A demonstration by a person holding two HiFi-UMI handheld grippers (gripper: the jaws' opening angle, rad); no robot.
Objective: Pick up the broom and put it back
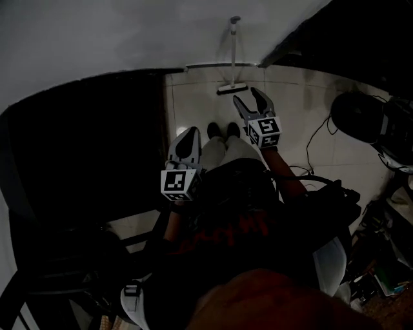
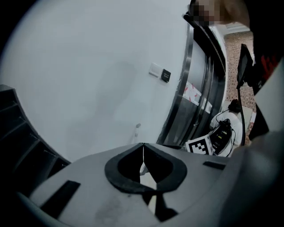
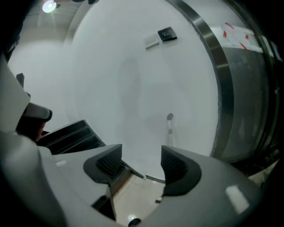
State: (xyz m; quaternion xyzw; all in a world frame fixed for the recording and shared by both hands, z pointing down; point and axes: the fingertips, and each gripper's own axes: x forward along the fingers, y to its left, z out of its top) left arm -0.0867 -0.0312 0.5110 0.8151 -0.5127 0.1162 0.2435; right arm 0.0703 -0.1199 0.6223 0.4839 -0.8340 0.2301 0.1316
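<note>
Broom looks light, stiff and thin; near us the left gripper has its fingers pressed together, farther on the right gripper has fingers spread and empty, and the broom leans on the far wall, probably best pinched on its smooth stick.

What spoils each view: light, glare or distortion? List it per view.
Head view: dim overall, black at left and bottom, only the wall, floor and broom lit. Left gripper view: wide-angle lens bows the steel frame, dark corners. Right gripper view: wall bright and flat, lamp glare top left, frame curved.
</note>
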